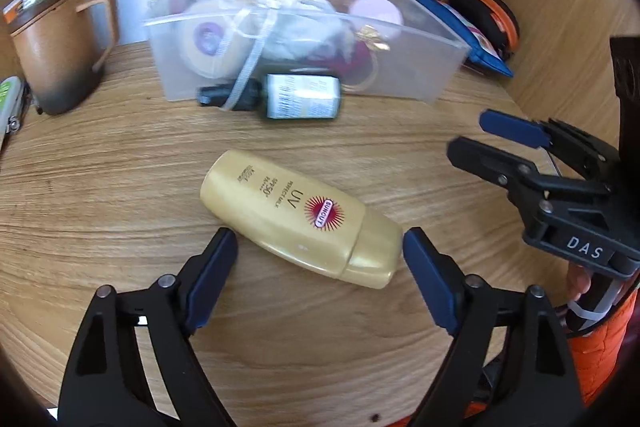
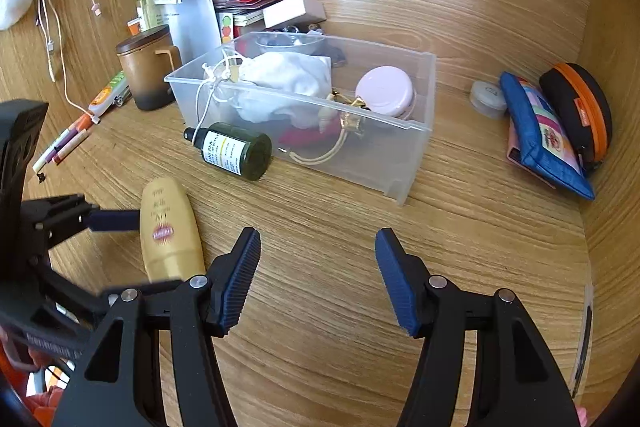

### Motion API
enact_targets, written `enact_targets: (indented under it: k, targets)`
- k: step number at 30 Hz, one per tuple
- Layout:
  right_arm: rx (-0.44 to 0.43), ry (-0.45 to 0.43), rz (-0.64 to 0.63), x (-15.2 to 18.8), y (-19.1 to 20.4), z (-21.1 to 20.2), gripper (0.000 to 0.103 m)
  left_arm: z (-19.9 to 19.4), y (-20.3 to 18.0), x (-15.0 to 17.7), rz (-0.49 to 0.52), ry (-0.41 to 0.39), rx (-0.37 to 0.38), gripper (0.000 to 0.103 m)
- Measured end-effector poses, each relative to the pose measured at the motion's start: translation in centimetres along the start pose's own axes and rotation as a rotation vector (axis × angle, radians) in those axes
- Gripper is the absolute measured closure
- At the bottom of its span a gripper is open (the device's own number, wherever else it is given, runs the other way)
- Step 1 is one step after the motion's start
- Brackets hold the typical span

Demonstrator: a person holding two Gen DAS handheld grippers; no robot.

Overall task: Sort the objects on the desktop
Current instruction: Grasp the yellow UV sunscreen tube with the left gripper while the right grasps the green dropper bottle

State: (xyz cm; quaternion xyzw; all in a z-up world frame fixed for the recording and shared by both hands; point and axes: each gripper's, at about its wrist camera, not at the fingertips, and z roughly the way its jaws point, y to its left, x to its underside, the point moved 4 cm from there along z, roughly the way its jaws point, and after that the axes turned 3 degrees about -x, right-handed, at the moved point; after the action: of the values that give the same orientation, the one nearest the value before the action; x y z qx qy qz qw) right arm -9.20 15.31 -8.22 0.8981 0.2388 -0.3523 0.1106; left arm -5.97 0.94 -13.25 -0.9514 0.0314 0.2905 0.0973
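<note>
Wood-grain desk (image 1: 120, 195), matte, with matching panel walls. The landmark I steer by is the clear plastic bin (image 1: 400, 83), a frosted rectangular tub holding a white cloth pouch (image 2: 288, 83), a round pink jar (image 2: 385, 90) and a cream tape roll (image 1: 208, 39).

Gold sunscreen bottle (image 1: 296, 215): smooth, flattened oval with a pearly cap, lying flat on the desk in front of the bin. Dark green glass bottle (image 1: 296, 97), cylindrical with a white label, lies on its side against the bin's front wall.

My left gripper (image 1: 320, 259) has its blue ribbed pads spread wide on either side of the gold bottle; one pad sits just beside the body, the other just beside the cap, and I cannot tell if either touches. My right gripper (image 2: 318, 275) is parted over bare wood, with the bottle off to its left.

Only the right wrist view shows the small clear lidded pot (image 2: 488, 99) and the pens (image 2: 64, 143). A blue pouch (image 2: 540, 135) and an orange-trimmed black case (image 2: 576, 107) lie right of the bin, and a brown mug (image 1: 60, 47) stands left of it.
</note>
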Motion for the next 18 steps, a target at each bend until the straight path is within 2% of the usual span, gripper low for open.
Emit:
enact_targets:
  k: [6, 14, 18]
  targets:
    - [-0.034, 0.018, -0.013, -0.9, 0.9, 1.7, 0.047, -0.1, 3.0, -0.8, -0.055, -0.006, -0.02, 0.022]
    - [-0.065, 0.065, -0.068, -2.6, 3.9, 5.0, 0.047, 0.5, 4.6, -2.3, -0.118, 0.001, 0.027, 0.022]
    - [-0.074, 0.086, -0.06, -3.3, 4.6, 6.2, 0.048, 1.2, 5.1, -3.0, -0.103, -0.017, -0.013, 0.022]
